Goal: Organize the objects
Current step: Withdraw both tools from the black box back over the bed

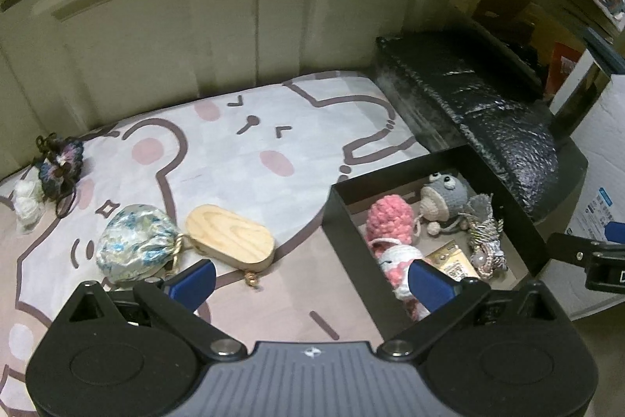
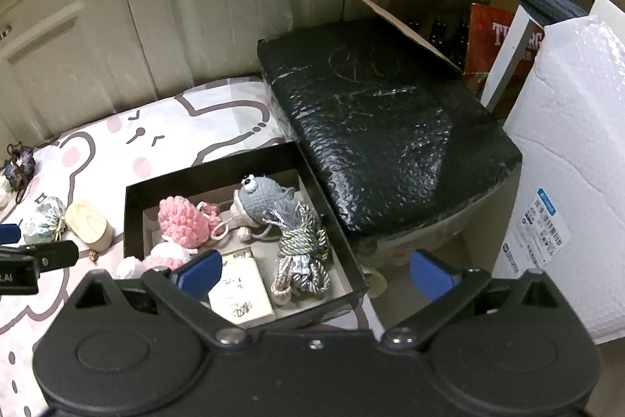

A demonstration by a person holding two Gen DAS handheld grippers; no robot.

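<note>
Starting at the far left, a dark crocheted flower (image 1: pixel 58 167) and a white yarn puff (image 1: pixel 27 202) are sitting together at the edge of the cartoon-print cloth (image 1: pixel 242 151). Moving rightward, a blue-and-white drawstring pouch (image 1: pixel 134 241) is lying just beside a wooden oval block (image 1: pixel 230 235), the two touching at the cord. The left gripper (image 1: pixel 310 280) is hovering over the cloth with its blue fingers (image 1: pixel 193 282) spread wide and nothing between them, one near the pouch, the other over the corner of the black box (image 1: pixel 343 217).

Inside that box, a pink crocheted toy (image 2: pixel 181 219) is resting by the left wall, with a pink-and-white knitted piece (image 2: pixel 164 256) in front of it. A grey crocheted fish (image 2: pixel 265 198) is lying toward the back, a bundle of twisted cord (image 2: pixel 302 253) is lying to its right, and a cream card packet (image 2: pixel 240 290) is sitting at the front. The right gripper (image 2: pixel 316 274) is hanging above the box's near right corner, fingers (image 2: pixel 201 272) fully apart and empty. Further right, a black wrapped parcel (image 2: pixel 375 127) is butting against the box, and a white bubble mailer (image 2: pixel 562 182) is standing beyond it.
</note>
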